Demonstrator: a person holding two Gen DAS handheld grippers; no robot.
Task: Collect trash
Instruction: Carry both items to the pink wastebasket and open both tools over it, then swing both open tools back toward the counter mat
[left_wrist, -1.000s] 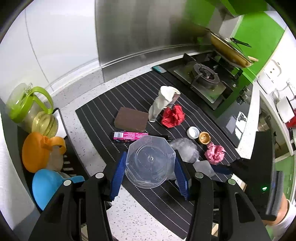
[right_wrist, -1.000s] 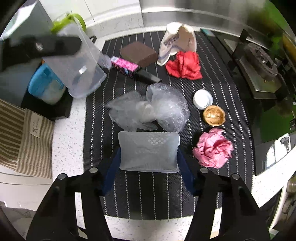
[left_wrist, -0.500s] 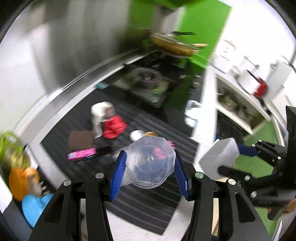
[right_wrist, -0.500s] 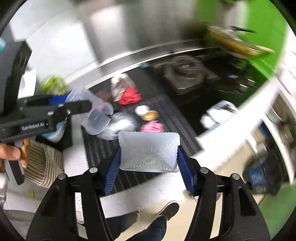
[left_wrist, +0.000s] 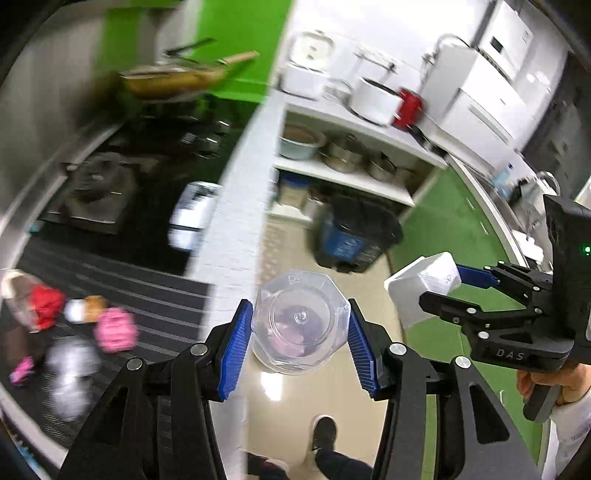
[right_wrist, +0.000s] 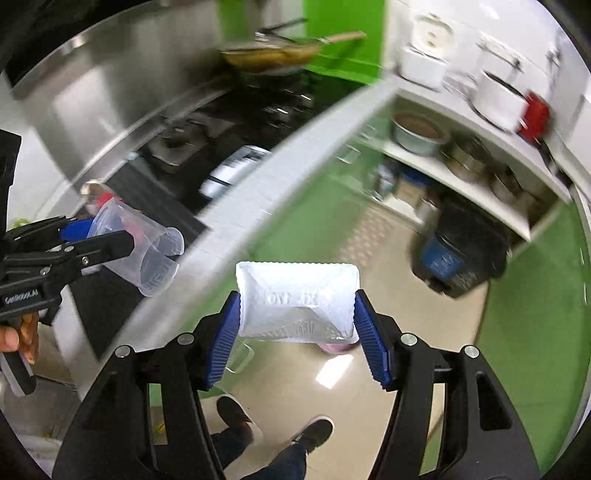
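Observation:
My left gripper (left_wrist: 300, 341) is shut on a clear plastic cup (left_wrist: 300, 326), its blue pads pressing both sides, out over the floor beyond the counter edge. My right gripper (right_wrist: 297, 325) is shut on a translucent white plastic box (right_wrist: 297, 301). In the left wrist view the box (left_wrist: 424, 286) and right gripper show at the right. In the right wrist view the cup (right_wrist: 147, 254) and left gripper show at the left. A black trash bin (left_wrist: 356, 236) with a blue label stands on the floor ahead, also in the right wrist view as the bin (right_wrist: 461, 251).
More trash lies on the striped mat (left_wrist: 155, 295): a pink paper ball (left_wrist: 115, 330), a red wad (left_wrist: 46, 306), clear plastic (left_wrist: 70, 363). A stove (left_wrist: 99, 188) and pan sit behind. Shelves (left_wrist: 351, 177) hold pots. A person's shoes (right_wrist: 273, 424) stand on the floor below.
Both grippers swung right, away from the mat and out past the counter edge, each carrying its item. The bin and shelves have come into view.

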